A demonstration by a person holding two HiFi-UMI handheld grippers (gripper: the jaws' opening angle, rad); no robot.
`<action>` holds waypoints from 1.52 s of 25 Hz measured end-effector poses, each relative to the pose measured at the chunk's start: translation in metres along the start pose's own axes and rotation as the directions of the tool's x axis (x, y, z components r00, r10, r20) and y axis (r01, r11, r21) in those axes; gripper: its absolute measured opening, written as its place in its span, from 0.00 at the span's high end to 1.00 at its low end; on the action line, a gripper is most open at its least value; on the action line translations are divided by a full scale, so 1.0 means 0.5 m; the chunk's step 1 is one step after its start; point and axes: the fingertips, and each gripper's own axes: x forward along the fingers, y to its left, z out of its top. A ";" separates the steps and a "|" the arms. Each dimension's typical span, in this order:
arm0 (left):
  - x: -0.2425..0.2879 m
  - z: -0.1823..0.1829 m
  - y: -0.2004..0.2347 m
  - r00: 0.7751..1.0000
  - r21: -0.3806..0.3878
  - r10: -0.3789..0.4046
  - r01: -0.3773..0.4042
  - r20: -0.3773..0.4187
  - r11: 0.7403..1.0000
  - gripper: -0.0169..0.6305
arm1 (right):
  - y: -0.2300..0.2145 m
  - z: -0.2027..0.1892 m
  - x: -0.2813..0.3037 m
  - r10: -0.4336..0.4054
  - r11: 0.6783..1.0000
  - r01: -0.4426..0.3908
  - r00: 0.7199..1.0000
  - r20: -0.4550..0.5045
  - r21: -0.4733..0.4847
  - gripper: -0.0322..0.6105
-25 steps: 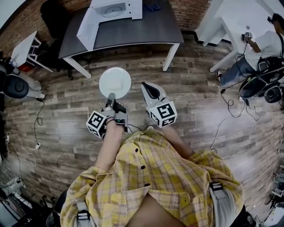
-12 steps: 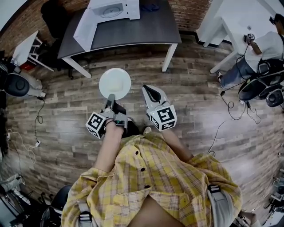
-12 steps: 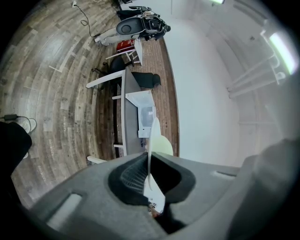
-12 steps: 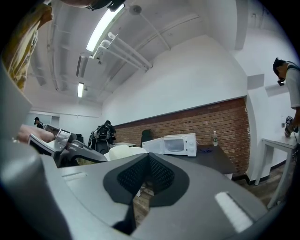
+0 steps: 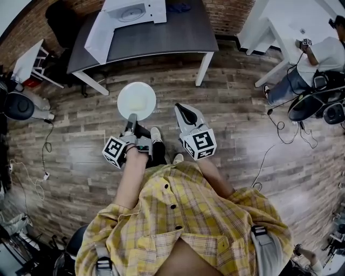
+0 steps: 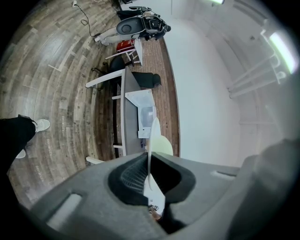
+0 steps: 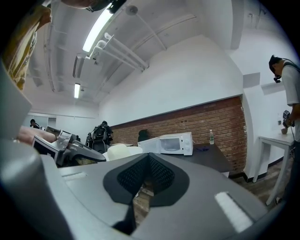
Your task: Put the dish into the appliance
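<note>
While I stand on the wood floor (image 5: 237, 113) facing the tabletop (image 5: 161, 38), my L hand-held gripper (image 5: 131, 117) is clamped on the near rim of the plate (image 5: 137, 99).

L side, ref. left gripper view: jaws are closed on the plate. It shows edge-on betw. the two pads, rim seated deep in the throat.

Plate pos., ref. head view: white, round, carried roughly level over the floor, just fwd of the L hand-held gripper. It isn't touching the tabletop and sits short of the tabletop's front edge.

R side: my R hand-held gripper (image 5: 185, 111) has its jaws together w/ nothing betw. them. The right gripper view shows only a sliver of floor below the closed pads. It is held near the plate, on the plate's right, not touching it.

The microwave (image 5: 135, 11) is white and sits at the far-left part of the dark grey tabletop. Its door (image 5: 102, 36) is swung open toward the tabletop's left end. The cavity faces me; the left gripper view shows the round tray inside.

My shoes (image 5: 155, 135) show on the floor betw. the two hand-held grippers.

A 2nd person (image 5: 318, 59) stands by a white table (image 5: 280, 21) at far right, well apart from me.
</note>
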 end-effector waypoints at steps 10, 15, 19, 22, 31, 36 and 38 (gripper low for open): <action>0.106 0.048 0.029 1.000 -0.016 0.005 -0.005 -0.005 1.000 0.96 | -0.049 -0.023 0.100 -0.024 1.000 0.024 1.000 -0.012 0.001 0.95; 0.177 0.121 0.022 1.000 -0.012 -0.003 0.003 -0.007 1.000 0.96 | -0.054 -0.014 0.209 -0.018 1.000 0.017 1.000 -0.022 -0.008 0.95; 0.260 0.184 0.006 1.000 -0.011 -0.017 0.017 -0.005 1.000 0.96 | -0.065 0.015 0.304 -0.008 1.000 0.008 1.000 -0.010 -0.024 0.95; 0.319 0.219 -0.008 1.000 -0.017 -0.022 0.022 -0.012 1.000 0.96 | -0.079 0.023 0.374 -0.008 1.000 0.007 1.000 -0.019 -0.023 0.95; 0.473 0.324 -0.041 0.998 -0.008 -0.019 0.019 -0.065 1.000 0.96 | -0.111 0.069 0.555 -0.035 0.999 0.035 0.999 -0.027 -0.030 0.95; 0.536 0.367 -0.052 0.995 -0.001 -0.008 0.008 -0.103 1.000 0.96 | -0.124 0.081 0.632 -0.056 0.998 0.056 0.998 -0.039 -0.021 0.95; 0.559 0.383 -0.057 0.993 0.003 -0.005 0.006 -0.117 1.000 0.96 | -0.129 0.087 0.655 -0.074 0.997 0.073 0.997 -0.032 -0.019 0.95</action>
